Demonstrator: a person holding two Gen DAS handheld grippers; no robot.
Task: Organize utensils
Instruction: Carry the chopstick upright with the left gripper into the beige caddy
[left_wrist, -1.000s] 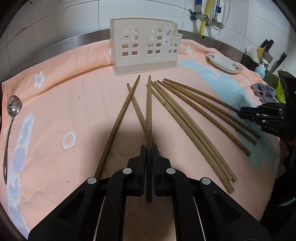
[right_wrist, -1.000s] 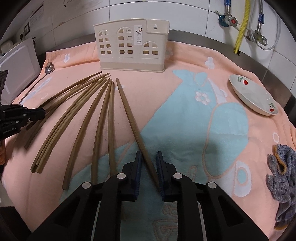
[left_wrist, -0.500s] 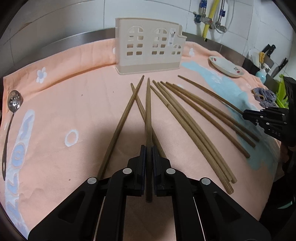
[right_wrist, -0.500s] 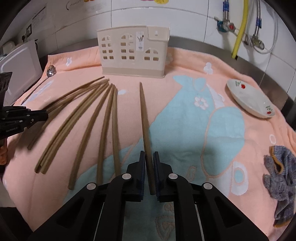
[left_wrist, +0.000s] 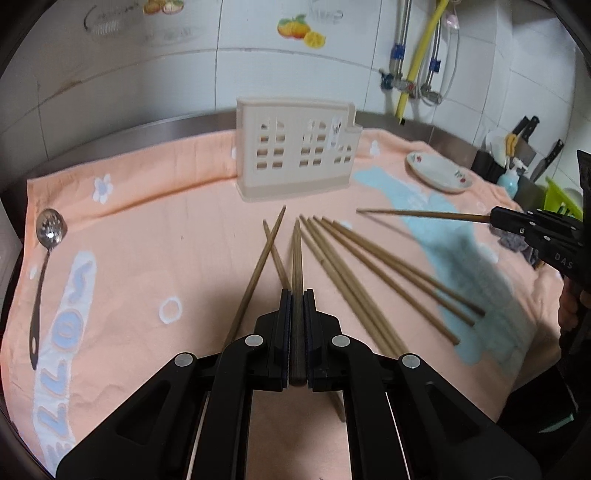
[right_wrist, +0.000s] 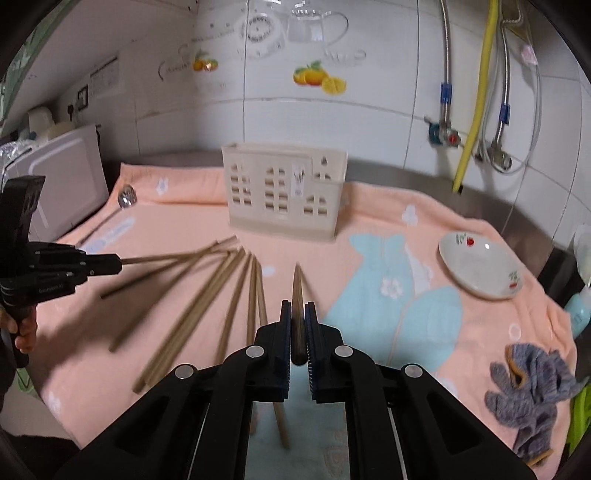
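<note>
We hold one wooden chopstick in each tool: the left gripper (left_wrist: 295, 295) is clamped on a chopstick (left_wrist: 296, 251) near its thick end, the right gripper (right_wrist: 297, 306) likewise on its chopstick (right_wrist: 296, 284). Both tips point ahead toward the cream utensil holder (left_wrist: 295, 147), well beyond the fingertips. Gripped so far back, either stick could pivot or slip, and its tip could catch the holder's rim. A second ago both sticks lay on the towel (left_wrist: 147, 229); now they are lifted clear, with the remaining chopsticks (left_wrist: 369, 277) below.
</note>
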